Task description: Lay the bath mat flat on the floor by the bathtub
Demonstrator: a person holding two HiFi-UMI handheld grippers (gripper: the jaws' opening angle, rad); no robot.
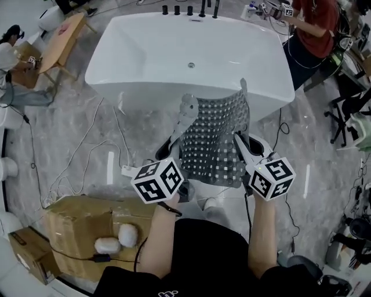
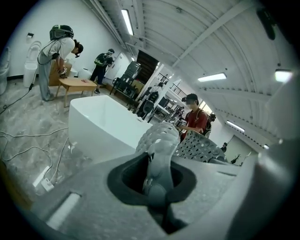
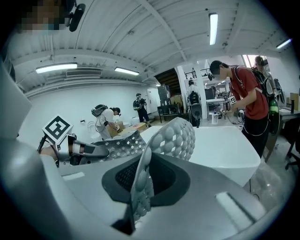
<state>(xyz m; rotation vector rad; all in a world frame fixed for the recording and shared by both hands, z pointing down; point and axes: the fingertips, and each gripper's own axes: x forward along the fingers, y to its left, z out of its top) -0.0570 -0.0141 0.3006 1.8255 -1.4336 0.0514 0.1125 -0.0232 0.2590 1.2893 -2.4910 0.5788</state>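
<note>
The left gripper [image 1: 177, 144] is clamped on the left edge of the bath mat [image 1: 217, 142], which is held spread in the air just near of the bathtub [image 1: 191, 58]. The right gripper [image 1: 242, 148] pinches the mat's right edge. This looks like the positioning step; the next move calls for lowering both edges evenly to the floor [image 1: 75, 133].

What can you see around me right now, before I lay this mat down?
bath mat: one, grey, held up in front of the tub
bathtub: one, white, centre ahead
taps: about five, black, tub's far rim
cardboard box: one large, brown, floor at near left
cables: several, white, floor at left
wooden table: one, light brown, far left
bystander: one, red shirt, far right
left gripper: one, grey, shut on the mat's left edge
right gripper: one, grey, shut on the mat's right edge
</note>
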